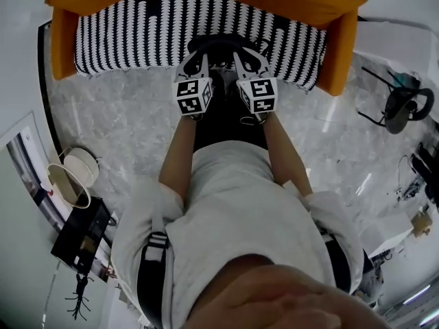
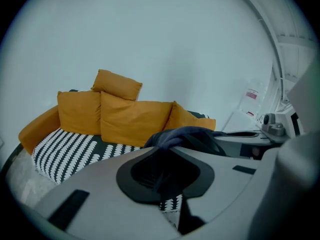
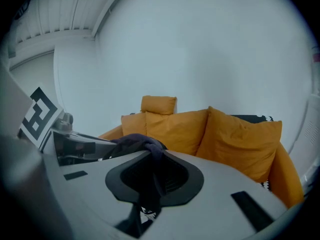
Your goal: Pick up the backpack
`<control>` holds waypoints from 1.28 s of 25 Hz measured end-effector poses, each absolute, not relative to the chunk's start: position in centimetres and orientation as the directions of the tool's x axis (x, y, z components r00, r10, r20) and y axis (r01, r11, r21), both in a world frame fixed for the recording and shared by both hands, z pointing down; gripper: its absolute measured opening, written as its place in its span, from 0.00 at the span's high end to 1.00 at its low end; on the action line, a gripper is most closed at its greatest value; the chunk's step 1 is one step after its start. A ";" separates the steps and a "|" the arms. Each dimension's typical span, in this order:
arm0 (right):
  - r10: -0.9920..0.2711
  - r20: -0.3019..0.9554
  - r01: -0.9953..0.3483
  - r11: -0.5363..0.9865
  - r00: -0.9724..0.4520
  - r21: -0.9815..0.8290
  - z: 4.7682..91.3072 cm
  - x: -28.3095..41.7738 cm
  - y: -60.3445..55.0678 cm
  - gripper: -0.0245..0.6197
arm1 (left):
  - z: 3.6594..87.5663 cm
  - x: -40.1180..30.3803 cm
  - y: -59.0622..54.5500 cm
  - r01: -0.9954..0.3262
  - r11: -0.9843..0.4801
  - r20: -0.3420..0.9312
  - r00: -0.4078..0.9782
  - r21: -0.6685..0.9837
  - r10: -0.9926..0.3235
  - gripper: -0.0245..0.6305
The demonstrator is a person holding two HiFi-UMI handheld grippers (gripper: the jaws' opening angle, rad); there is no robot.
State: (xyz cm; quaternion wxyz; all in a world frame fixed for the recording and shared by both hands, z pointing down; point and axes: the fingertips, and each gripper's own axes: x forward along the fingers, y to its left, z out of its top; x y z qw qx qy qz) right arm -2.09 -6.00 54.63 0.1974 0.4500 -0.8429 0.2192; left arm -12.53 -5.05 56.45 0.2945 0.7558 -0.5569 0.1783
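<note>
**Backpack [image 1: 226, 115] hanging off both grippers, in front of the sofa**

So you're standing right at the near edge of the orange sofa [image 1: 65, 43] with both arms stretched out ahead of you. The two grippers are sitting side by side, close together, both pointing toward the sofa and tilted down a bit.

Your left gripper [image 1: 195, 60] is clenching a bunch of dark strap fabric [image 2: 187, 134]. In the left gripper view the jaws are pinching together on it, and the cloth is spilling up and over to the right.

Your right gripper [image 1: 248, 59] is doing the same thing on its side. Its jaws are clamping down on dark fabric that's draping off to the left.

The backpack itself is the black mass dangling between your forearms. It's just near of the black-and-white patterned throw [image 1: 137, 40] covering the seat. Whether its bottom is touching the marble floor [image 1: 116, 122], I can't tell from up top.

Orange cushions [image 2: 132, 119] are leaning along the sofa's far side. A black chair [image 1: 405, 108] is sitting well off to the right.
</note>
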 end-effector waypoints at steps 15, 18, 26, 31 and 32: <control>-0.741 0.432 -0.850 0.508 -0.514 -0.141 47.3 -1.0 -7.8 0.86 | 48.7 -11.4 -6.7 -0.958 -0.215 0.511 0.283 0.189 -0.811 0.88; -0.752 0.406 -0.846 0.519 -0.520 -0.122 45.4 -0.8 -8.1 0.86 | 46.7 -11.2 -7.0 -0.960 -0.219 0.485 0.277 0.174 -0.829 0.88; -0.773 0.345 -0.841 0.532 -0.532 -0.105 40.6 0.1 -8.3 0.86 | 41.9 -10.2 -7.3 -0.962 -0.229 0.422 0.273 0.151 -0.865 0.88; -0.777 0.331 -0.838 0.537 -0.535 -0.094 38.4 0.8 -8.0 0.86 | 39.8 -9.2 -6.9 -0.965 -0.235 0.413 0.264 0.119 -0.872 0.88; -0.779 0.327 -0.838 0.538 -0.535 -0.088 38.0 1.1 -8.0 0.86 | 39.3 -9.0 -6.8 -0.964 -0.238 0.408 0.264 0.114 -0.874 0.88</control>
